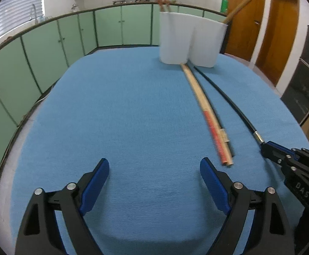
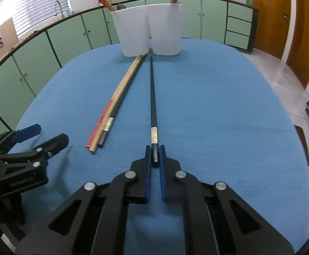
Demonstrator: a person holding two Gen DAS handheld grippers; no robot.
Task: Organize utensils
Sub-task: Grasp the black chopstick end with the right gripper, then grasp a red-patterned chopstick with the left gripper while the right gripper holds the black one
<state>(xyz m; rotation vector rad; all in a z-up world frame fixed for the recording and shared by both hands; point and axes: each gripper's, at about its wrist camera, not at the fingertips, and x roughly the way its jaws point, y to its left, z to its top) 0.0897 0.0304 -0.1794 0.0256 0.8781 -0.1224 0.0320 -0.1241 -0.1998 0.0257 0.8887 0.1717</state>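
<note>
Both cameras sit low over the blue bench (image 1: pixel 133 106), each looking forward along its own claw toward the white holder (image 1: pixel 190 40) at the far edge, with green cabinets behind. The left view faces ahead and slightly right; the right claw (image 1: pixel 267 148) enters at its right edge. The right view looks straight down the black chopstick (image 2: pixel 153 97), with the left claw (image 2: pixel 46 136) at its left edge. Both views share the holder and the loose chopsticks (image 1: pixel 207 112).

Chopstick bundle (image 1: pixel 207 114) motion-blurred, count perhaps three.
</note>
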